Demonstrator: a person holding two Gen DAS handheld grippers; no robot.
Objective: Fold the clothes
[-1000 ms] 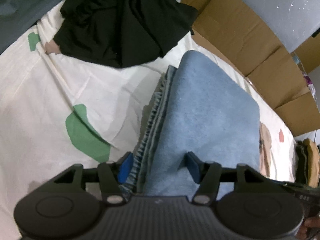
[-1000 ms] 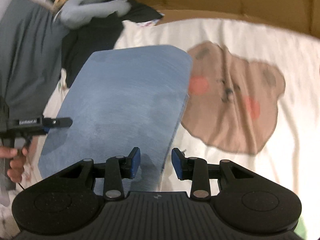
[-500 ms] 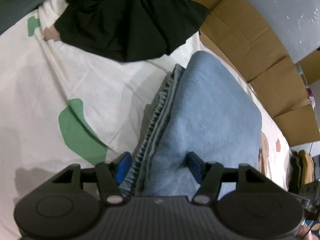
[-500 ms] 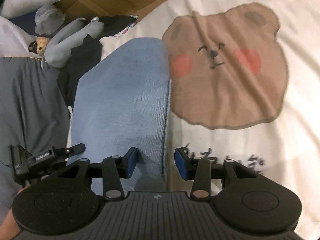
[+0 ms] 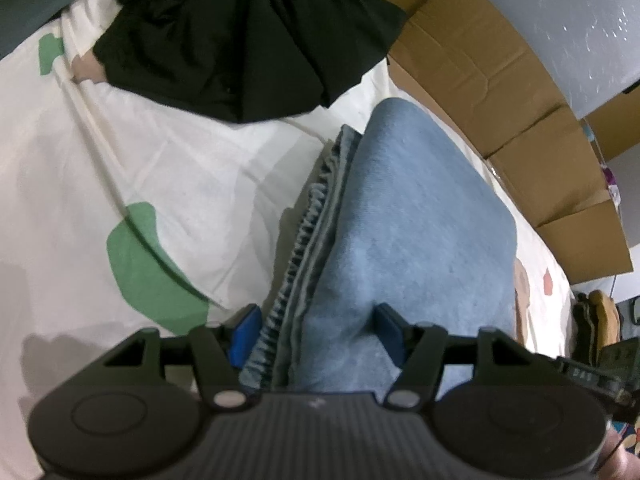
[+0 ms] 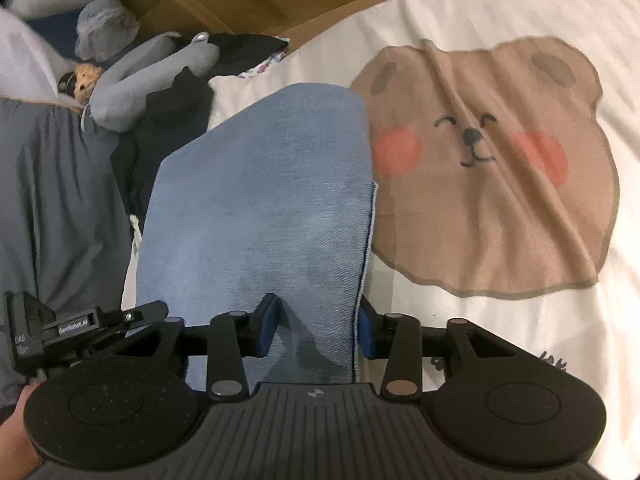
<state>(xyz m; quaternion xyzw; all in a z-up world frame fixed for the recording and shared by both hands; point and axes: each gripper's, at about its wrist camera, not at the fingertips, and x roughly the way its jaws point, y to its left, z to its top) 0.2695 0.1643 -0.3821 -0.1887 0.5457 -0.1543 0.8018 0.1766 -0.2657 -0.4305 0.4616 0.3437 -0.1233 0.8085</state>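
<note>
A folded light-blue denim garment [image 5: 408, 216] lies on a white bedsheet [image 5: 168, 168]; it also shows in the right wrist view [image 6: 264, 208]. My left gripper [image 5: 316, 328] straddles its near edge on the gathered-waistband side, jaws wide around the thick fold. My right gripper [image 6: 316, 328] straddles the near right corner of the same garment [image 6: 320, 288], with one pad on top of the cloth and the other at the seam edge. The left gripper's body [image 6: 60, 328] shows at the left of the right wrist view.
A crumpled black garment [image 5: 248, 36] lies beyond the denim. Cardboard boxes [image 5: 500, 92] line the far side of the bed. A brown bear print [image 6: 492, 168] is on the sheet to the right. A grey plush toy [image 6: 156, 76] and grey cloth [image 6: 52, 200] lie at the left.
The right gripper has swung and moved onto the denim's near right corner, its jaws now around the cloth edge. The left gripper has stayed on the waistband edge, with the view shifting slightly.
</note>
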